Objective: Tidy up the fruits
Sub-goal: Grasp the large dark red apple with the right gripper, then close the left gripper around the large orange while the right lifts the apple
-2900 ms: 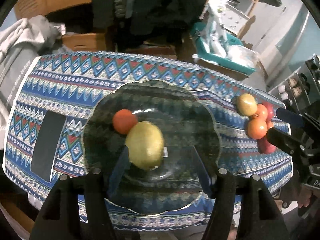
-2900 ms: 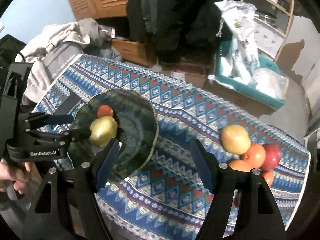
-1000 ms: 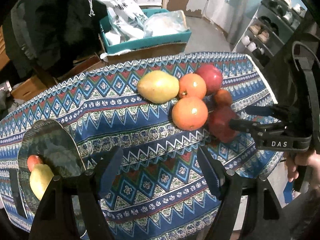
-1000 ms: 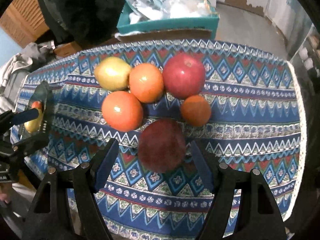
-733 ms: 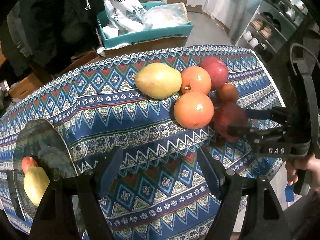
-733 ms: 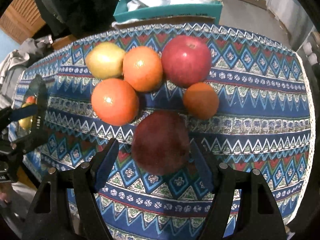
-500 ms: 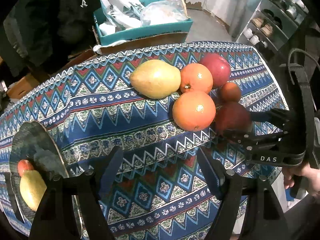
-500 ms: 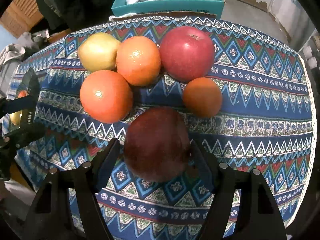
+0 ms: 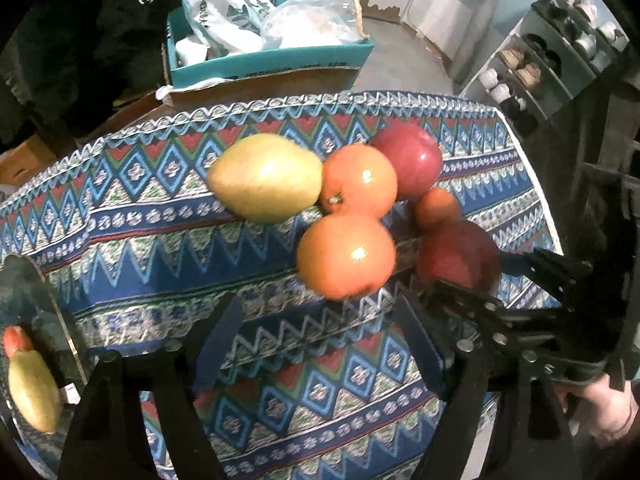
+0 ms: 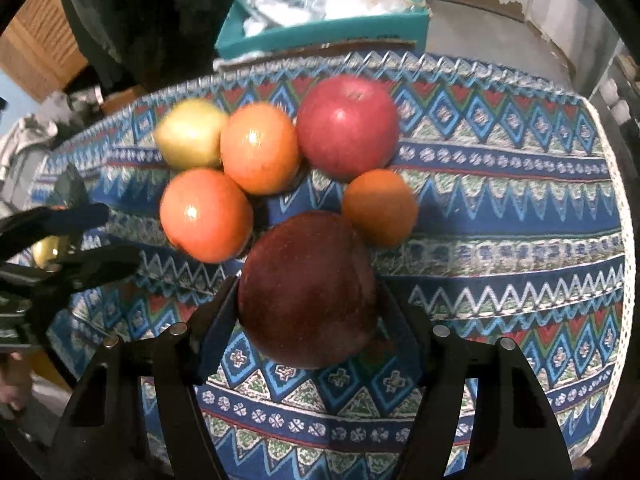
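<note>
A cluster of fruit lies on the patterned tablecloth (image 9: 160, 216): a yellow pear (image 9: 266, 178), two oranges (image 9: 360, 182) (image 9: 346, 256), a red apple (image 9: 412, 164), a small mandarin (image 9: 438, 208) and a dark red apple (image 10: 308, 292). My right gripper (image 10: 308, 312) is closing, and its pads meet the sides of the dark red apple, which rests on the cloth. My left gripper (image 9: 316, 308) hangs just short of the nearer orange with its jaws opening and nothing between them. A dark glass plate (image 9: 28, 292) at the far left holds another pear (image 9: 32, 392) and a small red fruit (image 9: 16, 340).
Behind the table stands a teal box (image 9: 268, 60) stuffed with bags. A shoe shelf (image 9: 540, 60) is at the right. The cloth's right edge (image 10: 624, 208) runs close to the fruit. A person's hand (image 9: 604, 412) holds the right gripper's handle.
The left gripper swung from over the plate to the fruit cluster and came nearer. The right gripper sank over the dark red apple and its fingers narrowed onto it.
</note>
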### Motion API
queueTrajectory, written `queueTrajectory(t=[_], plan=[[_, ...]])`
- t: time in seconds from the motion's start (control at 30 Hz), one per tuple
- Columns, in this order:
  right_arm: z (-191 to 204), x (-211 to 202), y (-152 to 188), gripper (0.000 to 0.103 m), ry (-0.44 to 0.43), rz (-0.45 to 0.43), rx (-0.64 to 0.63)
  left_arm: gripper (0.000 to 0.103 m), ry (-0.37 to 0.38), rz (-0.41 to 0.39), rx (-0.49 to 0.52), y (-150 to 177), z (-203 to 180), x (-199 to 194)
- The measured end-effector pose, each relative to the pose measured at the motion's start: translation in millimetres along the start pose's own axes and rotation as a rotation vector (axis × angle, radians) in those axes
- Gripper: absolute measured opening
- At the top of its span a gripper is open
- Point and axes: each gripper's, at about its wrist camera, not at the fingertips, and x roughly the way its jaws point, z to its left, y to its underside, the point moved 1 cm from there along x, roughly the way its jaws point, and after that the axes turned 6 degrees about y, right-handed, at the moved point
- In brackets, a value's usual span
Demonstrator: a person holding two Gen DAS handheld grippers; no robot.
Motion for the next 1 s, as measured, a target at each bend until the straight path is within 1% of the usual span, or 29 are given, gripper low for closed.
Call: queueTrajectory(t=[0.13,0.3,0.5,0.6,0.73,0.87,0.9,0.93,1.0], plan=[[-8.8,-13.2,0.0,0.070,0.014,-0.029,0.014,0.082,0.005,0.017,-0.008,-6.3,-2.8,13.0],[-23.8,-21.5,0.4,0.070,0.010,-0.035,0.055,0.082,0.035,0.037,-0.062,-12.8,-2.3,29.4],[-36.7,-23.7,-0.4,0.070,0.005,-0.040,0.082,0.082,0.017,0.069,-0.061,-19.6,-5.1,48.4],[-38.5,-22.9,0.1,0.070,0.002,-0.041,0.088,0.082,0.015,0.081,-0.078,-21.3,-1.1,56.4],[-42.1,-22.5,0.8,0.070,0.010,-0.038,0.082,0.083,0.031,0.102,-0.100,-23.1,2.9,65.2],[-39.1,-21.2,-1.2,0.070,0.011,-0.040,0.082,0.082,0.026,0.098,-0.079,-23.5,1.5,68.0],[-38.5,-21.7,-1.9,0.070,0.010,-0.042,0.081,0.080,0.028,0.100,-0.068,-23.0,0.5,68.8],[-37.4,-21.9,-3.0,0.070,0.008,-0.044,0.078,0.073,0.041,0.104,-0.060,-23.1,-0.9,69.8],[-35.1,-21.7,-5.0,0.070,0.005,-0.047,0.073,0.071,0.045,0.108,-0.048,-22.5,-3.3,69.6]])
